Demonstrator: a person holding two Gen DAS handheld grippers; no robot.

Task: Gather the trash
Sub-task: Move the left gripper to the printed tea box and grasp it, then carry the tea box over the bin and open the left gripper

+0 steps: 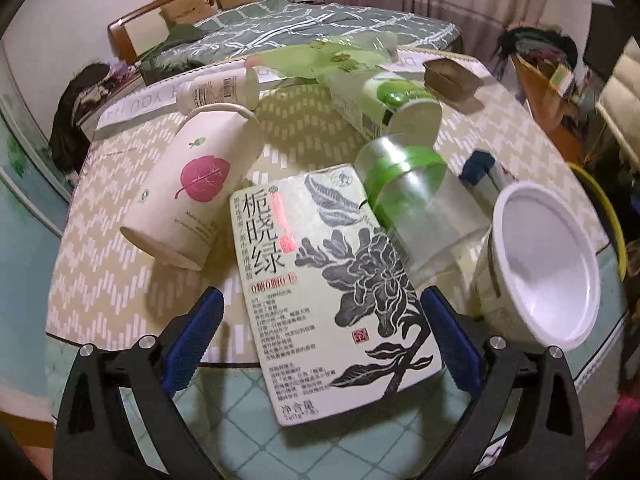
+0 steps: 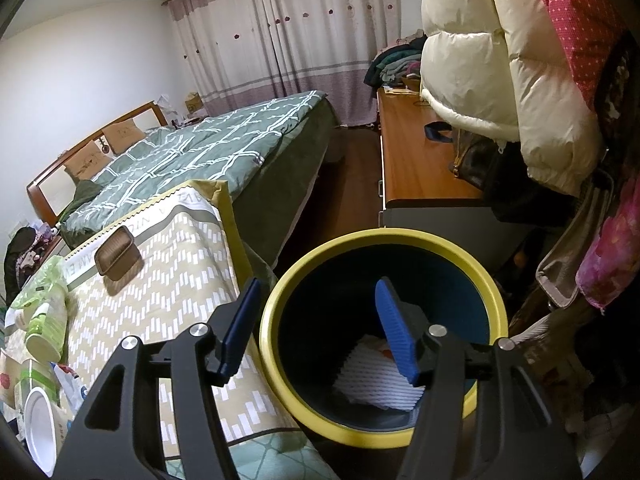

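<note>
In the left wrist view my left gripper [image 1: 320, 312] is open, its blue pads on either side of a pale green tea carton [image 1: 332, 280] lying at the table's near edge, not touching it. Around the carton lie a white tube with a pink leaf [image 1: 192, 188], a clear bottle with a green band [image 1: 412, 200] and a white bowl on its side [image 1: 548, 264]. In the right wrist view my right gripper [image 2: 320, 320] is open and empty over a yellow-rimmed bin [image 2: 384, 240] beside the table. White crumpled paper [image 2: 372, 380] lies at the bin's bottom.
Further back on the table [image 1: 100, 280] are a white pill bottle [image 1: 220, 90], green packaging [image 1: 376, 92], a brown tray [image 1: 450, 76] and a blue-capped item [image 1: 478, 168]. A bed [image 2: 192, 148] stands behind, a wooden desk [image 2: 416, 160] and hanging coats [image 2: 472, 68] to the right.
</note>
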